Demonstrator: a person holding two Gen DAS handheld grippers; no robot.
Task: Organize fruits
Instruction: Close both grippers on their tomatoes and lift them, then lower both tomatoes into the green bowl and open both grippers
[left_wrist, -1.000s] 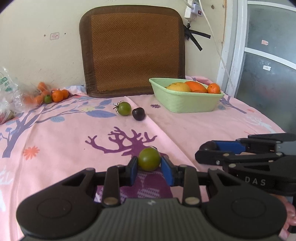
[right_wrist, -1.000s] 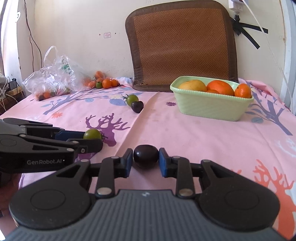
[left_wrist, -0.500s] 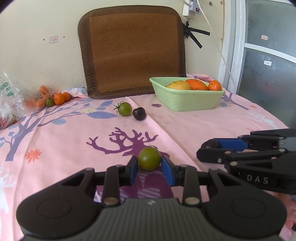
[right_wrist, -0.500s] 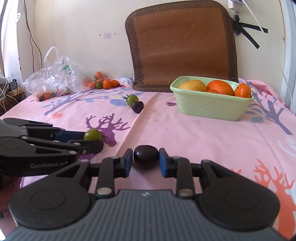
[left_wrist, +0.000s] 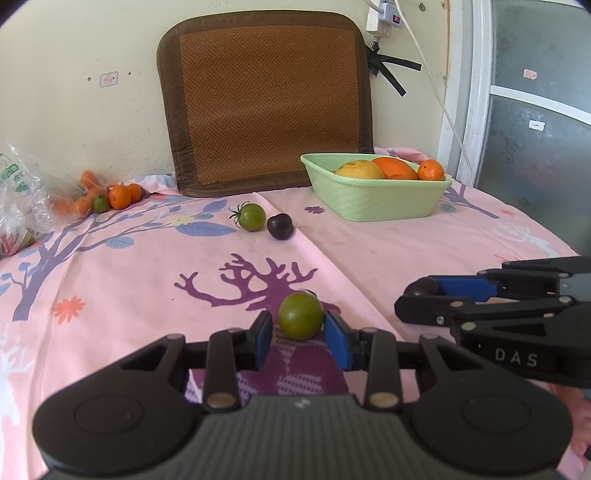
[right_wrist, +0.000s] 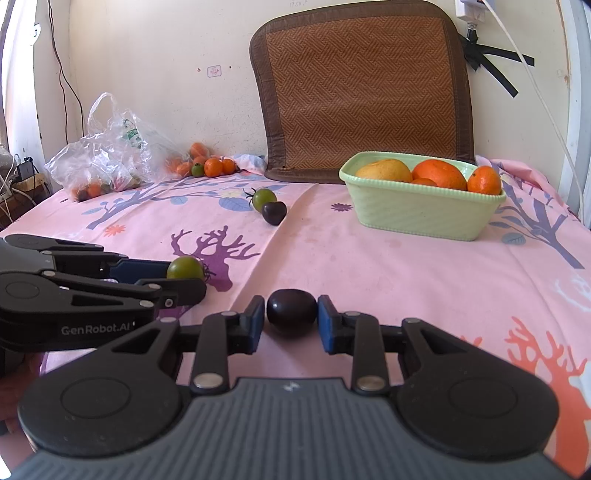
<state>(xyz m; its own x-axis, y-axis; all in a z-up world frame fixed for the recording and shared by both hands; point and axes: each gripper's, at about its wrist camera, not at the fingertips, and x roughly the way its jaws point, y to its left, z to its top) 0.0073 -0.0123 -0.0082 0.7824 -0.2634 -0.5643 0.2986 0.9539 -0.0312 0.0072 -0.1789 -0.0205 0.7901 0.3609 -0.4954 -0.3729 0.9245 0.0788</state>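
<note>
My left gripper (left_wrist: 300, 332) is shut on a green tomato (left_wrist: 300, 320), held just above the pink cloth. My right gripper (right_wrist: 291, 320) is shut on a dark purple fruit (right_wrist: 291, 312). The right gripper also shows in the left wrist view (left_wrist: 417, 295), and the left gripper in the right wrist view (right_wrist: 192, 282). A green basket (left_wrist: 373, 199) with a mango and oranges stands at the back right; it also shows in the right wrist view (right_wrist: 417, 214). A second green tomato (left_wrist: 252, 217) and a second dark fruit (left_wrist: 280, 226) lie mid-table.
A pile of small oranges and one green fruit (left_wrist: 110, 195) lies at the back left beside a plastic bag (right_wrist: 107, 158). A woven brown mat (left_wrist: 266, 107) leans on the wall behind. A white cable (left_wrist: 436, 92) hangs by the door frame at right.
The left wrist view has tilted up slightly, so the basket and mat sit a little lower in frame. Both grippers keep their fruits and hardly move.
</note>
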